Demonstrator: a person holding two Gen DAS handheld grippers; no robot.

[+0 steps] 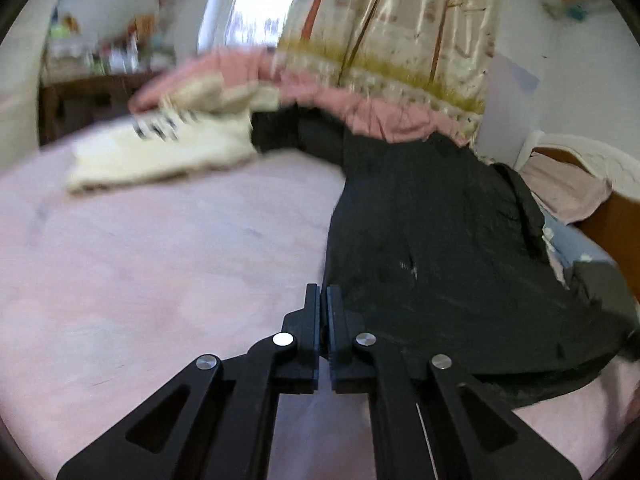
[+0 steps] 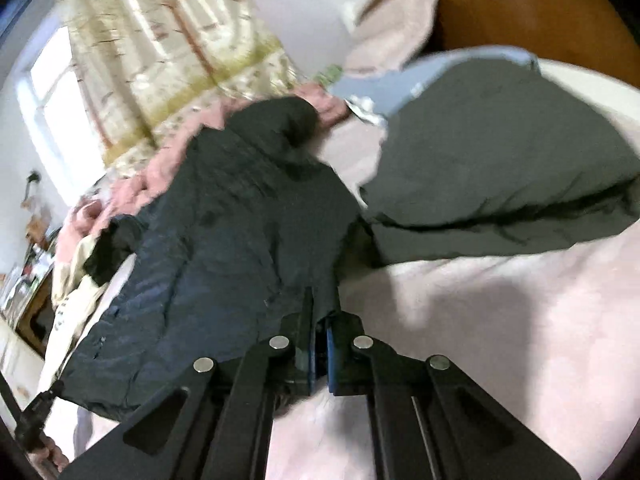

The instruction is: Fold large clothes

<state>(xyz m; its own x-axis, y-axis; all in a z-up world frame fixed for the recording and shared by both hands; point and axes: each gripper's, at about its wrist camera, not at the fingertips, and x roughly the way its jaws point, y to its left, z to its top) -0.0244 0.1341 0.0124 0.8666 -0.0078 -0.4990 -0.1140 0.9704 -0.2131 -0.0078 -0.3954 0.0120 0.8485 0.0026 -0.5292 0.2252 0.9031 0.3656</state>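
A large black coat [image 1: 432,240] lies spread on a pink bed sheet [image 1: 160,280]. In the left wrist view its left edge runs straight down into the tips of my left gripper [image 1: 323,292], which is shut and pinches that edge. In the right wrist view the same coat [image 2: 240,220] stretches away to the left. One corner of it is drawn in between the fingers of my right gripper [image 2: 323,312], which is shut on the cloth. One sleeve [image 2: 116,240] lies off to the far left.
A cream garment with black marks [image 1: 160,148] and a bunched pink quilt [image 1: 360,108] lie at the far side of the bed. A grey-green pillow [image 2: 500,160] sits to the right by the wooden headboard [image 2: 520,12]. A cluttered desk [image 1: 100,80] stands beyond.
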